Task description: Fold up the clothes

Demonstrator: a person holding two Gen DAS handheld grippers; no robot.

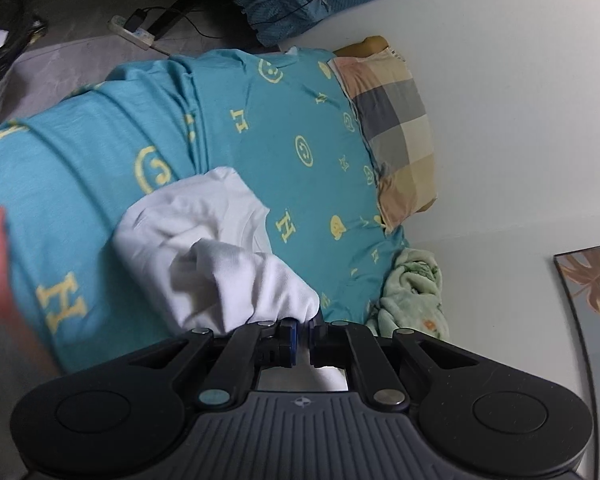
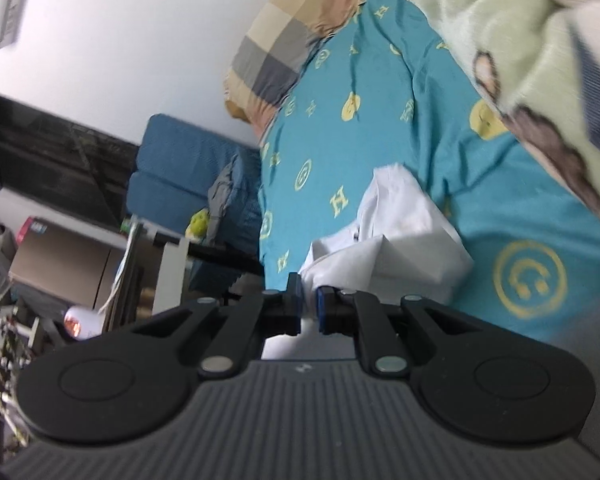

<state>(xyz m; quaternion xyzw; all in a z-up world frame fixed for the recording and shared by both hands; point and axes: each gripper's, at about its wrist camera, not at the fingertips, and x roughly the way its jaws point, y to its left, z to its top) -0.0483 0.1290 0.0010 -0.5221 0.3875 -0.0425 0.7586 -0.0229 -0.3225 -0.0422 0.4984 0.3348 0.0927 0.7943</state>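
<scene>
A white garment (image 1: 204, 248) lies bunched on a teal bed sheet (image 1: 260, 128) printed with yellow letters and smiley faces. My left gripper (image 1: 303, 326) is shut on one edge of the white garment, which rises from the sheet into its jaws. In the right wrist view the same white garment (image 2: 396, 240) is partly folded on the sheet (image 2: 360, 140). My right gripper (image 2: 310, 300) is shut on another edge of it, near the bed's side.
A checked pillow (image 1: 392, 136) lies at the head of the bed by the white wall; it also shows in the right wrist view (image 2: 288, 44). A pale green blanket (image 2: 520, 40) is heaped on the bed (image 1: 412, 296). A blue chair (image 2: 188, 184) and shelves stand beside the bed.
</scene>
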